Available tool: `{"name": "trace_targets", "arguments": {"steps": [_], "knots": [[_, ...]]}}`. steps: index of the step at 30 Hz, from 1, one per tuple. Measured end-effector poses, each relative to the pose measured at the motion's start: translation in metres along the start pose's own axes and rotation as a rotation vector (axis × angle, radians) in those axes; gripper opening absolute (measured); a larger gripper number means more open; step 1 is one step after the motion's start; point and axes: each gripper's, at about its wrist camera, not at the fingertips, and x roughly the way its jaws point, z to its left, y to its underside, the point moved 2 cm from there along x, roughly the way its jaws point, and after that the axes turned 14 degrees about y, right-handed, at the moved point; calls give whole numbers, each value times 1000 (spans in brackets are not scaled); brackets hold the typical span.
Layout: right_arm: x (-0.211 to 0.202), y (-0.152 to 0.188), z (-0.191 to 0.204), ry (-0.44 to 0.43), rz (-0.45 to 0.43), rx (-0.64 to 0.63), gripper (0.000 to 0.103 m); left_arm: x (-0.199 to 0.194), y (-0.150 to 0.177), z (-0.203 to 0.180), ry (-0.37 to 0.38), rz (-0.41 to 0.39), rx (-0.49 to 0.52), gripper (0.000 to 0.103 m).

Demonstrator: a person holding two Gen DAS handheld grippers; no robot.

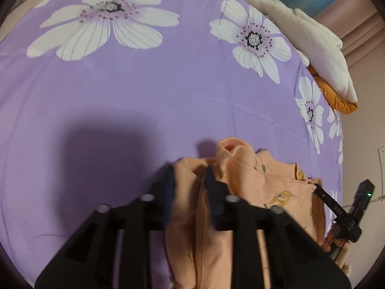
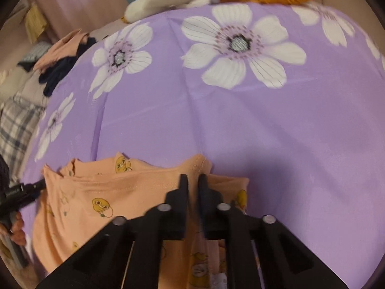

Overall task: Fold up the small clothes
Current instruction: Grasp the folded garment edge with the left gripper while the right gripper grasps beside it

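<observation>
Holding the peach garment (image 2: 134, 192) at two spots over the purple floral bedsheet (image 2: 276, 130). My left gripper (image 1: 190, 171) has its fingers part-spread with a bunched fold of fabric pinched between them. My right gripper (image 2: 192, 180) has fingers pressed nearly together on the garment's upper edge. Garment hangs between both, duck prints showing. White plush (image 1: 312, 45) sits at the bed's far edge.
</observation>
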Motion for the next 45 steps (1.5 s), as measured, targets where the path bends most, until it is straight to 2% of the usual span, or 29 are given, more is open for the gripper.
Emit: {"name": "trace_targets", "arguments": {"steps": [3, 8, 12, 16, 19, 22, 27, 31, 33, 35, 37, 38, 39, 40, 41, 45], "knots": [[-15, -7, -2, -6, -53, 10, 5, -4, -3, 0, -9, -26, 29, 13], [-30, -26, -19, -22, -107, 88, 5, -1, -7, 2, -18, -16, 35, 13], [-9, -29, -18, 22, -60, 65, 5, 6, -9, 5, -27, -14, 25, 13], [20, -17, -24, 56, 22, 89, 5, 8, -15, 11, -22, -25, 8, 13], [22, -12, -30, 36, 13, 116, 5, 4, -21, 16, -29, -34, -31, 13], [14, -13, -32, 39, -4, 130, 5, -3, -21, 11, 9, -20, -35, 14], [4, -17, -32, 74, -39, 115, 5, -11, -18, -11, 51, -24, 1, 45], [7, -16, -29, 79, -35, 108, 5, -2, -19, -23, 72, -2, 18, 52], [8, -14, -29, 79, -28, 107, 5, 7, -16, -23, 63, 43, 19, 51], [8, -12, -30, 74, -26, 113, 5, 11, -12, -24, 84, 46, 30, 52], [9, -11, -30, 69, -22, 117, 5, 19, -11, -25, 65, 44, 39, 48], [9, -11, -30, 67, -20, 118, 5, 23, -10, -24, 45, 41, 43, 34], [9, -11, -30, 68, -20, 118, 5, 27, -10, -25, 5, 42, 61, 12], [8, -11, -30, 69, -23, 119, 5, 27, -8, -27, 2, 43, 97, 8], [5, -11, -30, 65, -30, 123, 5, 24, -7, -30, 35, 24, 110, 8], [-8, -15, -32, 43, -74, 150, 5, -3, -12, -30, 20, -79, 92, 7]]}}
